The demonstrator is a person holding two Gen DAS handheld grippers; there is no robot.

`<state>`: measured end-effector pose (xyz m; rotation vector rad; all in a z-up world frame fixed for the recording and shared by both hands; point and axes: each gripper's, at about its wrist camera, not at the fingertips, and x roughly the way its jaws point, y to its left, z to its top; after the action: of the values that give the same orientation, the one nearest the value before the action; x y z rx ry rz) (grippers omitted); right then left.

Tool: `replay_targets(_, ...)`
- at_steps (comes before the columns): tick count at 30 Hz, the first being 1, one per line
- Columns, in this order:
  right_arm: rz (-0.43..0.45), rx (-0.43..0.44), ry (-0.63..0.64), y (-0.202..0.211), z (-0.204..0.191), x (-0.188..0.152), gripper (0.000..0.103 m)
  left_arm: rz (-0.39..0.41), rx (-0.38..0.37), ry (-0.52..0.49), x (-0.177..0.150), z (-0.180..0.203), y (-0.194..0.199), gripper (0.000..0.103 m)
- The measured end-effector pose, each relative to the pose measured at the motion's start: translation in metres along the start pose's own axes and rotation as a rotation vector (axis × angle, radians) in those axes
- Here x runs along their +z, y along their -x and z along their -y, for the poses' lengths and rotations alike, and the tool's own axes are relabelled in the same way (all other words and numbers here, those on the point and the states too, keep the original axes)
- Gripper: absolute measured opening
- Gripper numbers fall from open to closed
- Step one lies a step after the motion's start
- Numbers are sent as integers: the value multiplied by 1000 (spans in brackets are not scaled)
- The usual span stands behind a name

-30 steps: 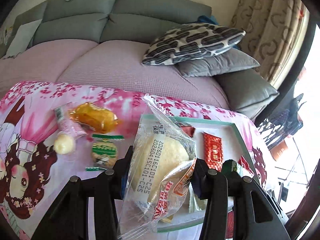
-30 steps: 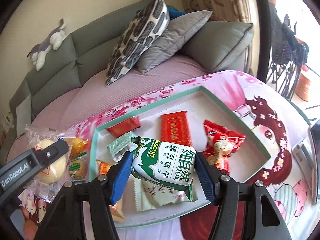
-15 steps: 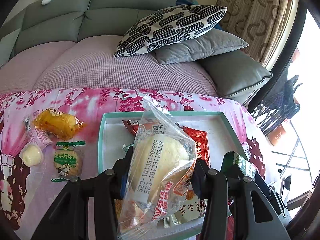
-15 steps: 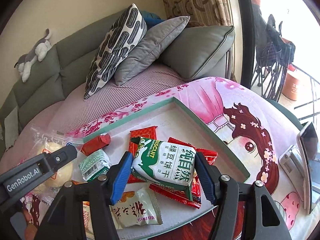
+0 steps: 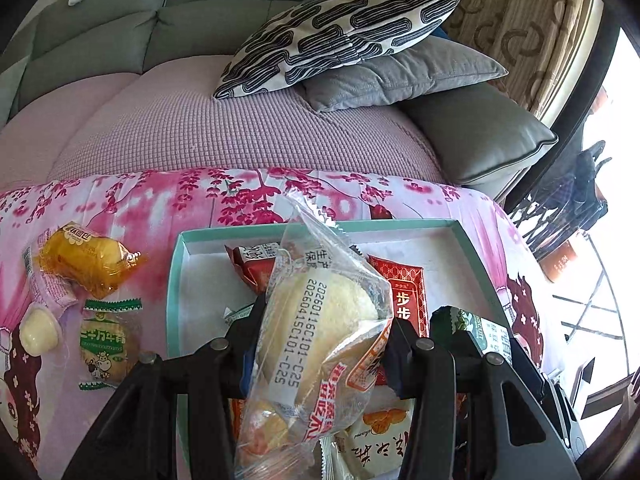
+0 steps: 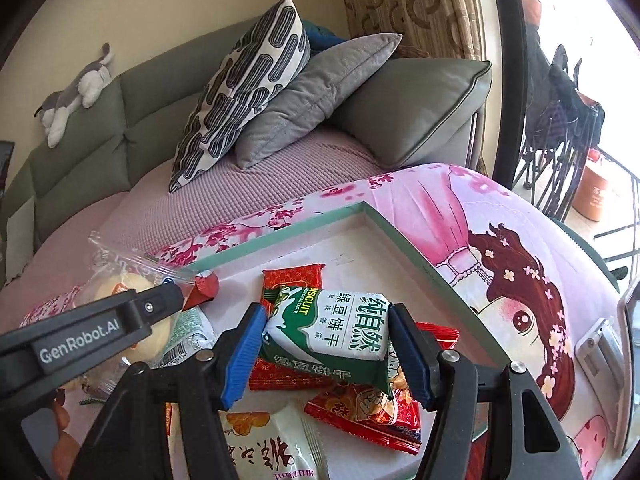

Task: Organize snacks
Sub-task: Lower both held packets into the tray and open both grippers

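Left wrist: left hand-held gripper [image 5: 320, 340] clamps bun packet [image 5: 320, 336]; right hand-held gripper [image 6: 326, 344] clamps biscuit pack [image 6: 332, 328].

tray [image 6: 400, 236] far corner bare, packets [image 6: 360, 404] crowd front

Materials as I read them from the wrist views:

- Bun wrapper [image 5: 320, 344]: clear glossy plastic film, crinkled, printed red at one end.
- Biscuit pack [image 6: 332, 332]: smooth, slightly shiny green-and-white foil.
- Red packet [image 6: 368, 412]: glossy, wrinkled film.
- Tray [image 5: 176, 280]: matt teal card rim, pale matt floor.
- Bench cover [image 5: 140, 200]: soft printed pink cloth, matt.
- Left tool [image 5: 320, 340]: matt black plastic arms, bright metal pins.
- Right tool [image 6: 324, 344]: the same, with ribbed blue pads [image 6: 240, 356], rubbery-looking.
- Sofa [image 5: 100, 32]: smooth grey-green upholstery; seat cover a waffle-textured mauve cloth.
- Cushions [image 6: 320, 92]: woven fabric, matt.
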<state>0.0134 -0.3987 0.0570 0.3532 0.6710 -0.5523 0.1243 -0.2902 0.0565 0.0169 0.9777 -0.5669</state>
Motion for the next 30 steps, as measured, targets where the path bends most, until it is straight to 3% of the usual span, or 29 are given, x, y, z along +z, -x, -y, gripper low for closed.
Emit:
replay_targets(7,-11,-14,53,1,-6,-2,69,-48,10,-6,-1,3,-7,52)
replay_targets(12,-40,-1,58,2,-6,-2,76,-30,24,-10,1,2,7,69)
replay_targets(20,-70,4,50,17,-2,-8,85,-9,34,-12,-12,-11,37,77)
replay_targets(30,-117,16,103,33,-17,-30,85,-6,170,-41,-56,-52,65,81)
